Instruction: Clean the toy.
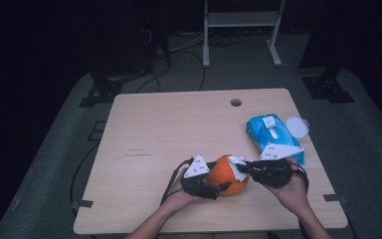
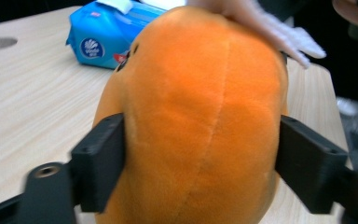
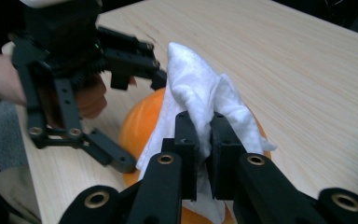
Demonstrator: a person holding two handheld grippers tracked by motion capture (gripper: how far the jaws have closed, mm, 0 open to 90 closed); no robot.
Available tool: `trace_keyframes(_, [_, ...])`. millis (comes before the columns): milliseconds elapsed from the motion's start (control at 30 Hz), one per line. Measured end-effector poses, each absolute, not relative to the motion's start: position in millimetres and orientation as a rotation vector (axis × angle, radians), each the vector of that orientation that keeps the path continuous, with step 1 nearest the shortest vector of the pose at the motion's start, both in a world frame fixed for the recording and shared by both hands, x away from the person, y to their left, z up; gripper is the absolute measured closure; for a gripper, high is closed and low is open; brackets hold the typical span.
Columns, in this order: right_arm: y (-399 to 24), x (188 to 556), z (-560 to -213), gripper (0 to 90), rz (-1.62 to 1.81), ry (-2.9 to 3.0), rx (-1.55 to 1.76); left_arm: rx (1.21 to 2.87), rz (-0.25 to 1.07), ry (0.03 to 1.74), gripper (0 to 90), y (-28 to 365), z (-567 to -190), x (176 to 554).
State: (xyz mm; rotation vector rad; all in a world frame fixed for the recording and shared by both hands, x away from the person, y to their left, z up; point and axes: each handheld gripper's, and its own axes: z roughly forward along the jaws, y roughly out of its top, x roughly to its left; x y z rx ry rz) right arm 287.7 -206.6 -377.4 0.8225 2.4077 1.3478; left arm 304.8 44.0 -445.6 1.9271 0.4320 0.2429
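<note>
Item 1: we hold the orange plush toy (image 1: 227, 175) clamped in our left gripper (image 1: 210, 185); our right gripper (image 3: 204, 140), pinching a white tissue (image 3: 200, 100), rests atop it.

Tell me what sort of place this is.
Probably a lab or recording room, not a home: a bare wooden table with a cable hole stands on grey floor covering, with loose cables and black stand bases around it, and the surroundings are dark.

High view looks forward and down from afar — both gripper views sit close, sharing the orange plush (image 1: 227, 175) and table (image 1: 169, 124).
</note>
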Motion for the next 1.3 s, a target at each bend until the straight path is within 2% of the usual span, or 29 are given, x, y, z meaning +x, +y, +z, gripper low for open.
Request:
trace_keyframes(133, [-217,294,-384,82.6,1.385,2.407,0.882,1.935,0.197,0.377,7.7,49,-449,313])
trace_keyframes(300, [-222,296,-385,82.6,1.399,2.402,0.914,1.972,0.177,0.367,4.4,44,-463,319])
trace_keyframes(333, [-220,295,-385,82.6,1.397,2.401,0.902,1.978,0.183,0.363,6.7,43,-463,318])
trace_keyframes(433, [-215,292,-382,82.6,1.405,2.392,0.88,1.983,0.229,0.342,24.4,46,-454,314])
trace_keyframes(467, [-214,291,-379,82.6,1.424,2.388,0.869,1.987,0.237,0.326,27.4,47,-448,313])
trace_keyframes(567, [-218,286,-369,82.7,1.488,2.344,0.859,1.956,0.22,0.298,29.6,55,-424,307])
trace_keyframes(667, [-227,291,-369,82.7,1.583,2.329,0.903,1.992,0.206,0.306,29.9,60,-412,306])
trace_keyframes(767, [-227,303,-388,82.7,1.571,2.38,0.972,2.078,0.174,0.348,29.9,61,-420,312])
trace_keyframes(867, [-225,310,-404,83.2,1.542,2.414,1.034,2.08,0.148,0.398,29.2,58,-425,314])
trace_keyframes(1100, [-201,293,-385,83.4,1.467,2.394,0.883,2.095,0.181,0.446,26.0,50,-433,314])
trace_keyframes(1300, [-207,297,-388,83.1,1.488,2.381,0.907,2.084,0.196,0.421,32.0,52,-428,312])
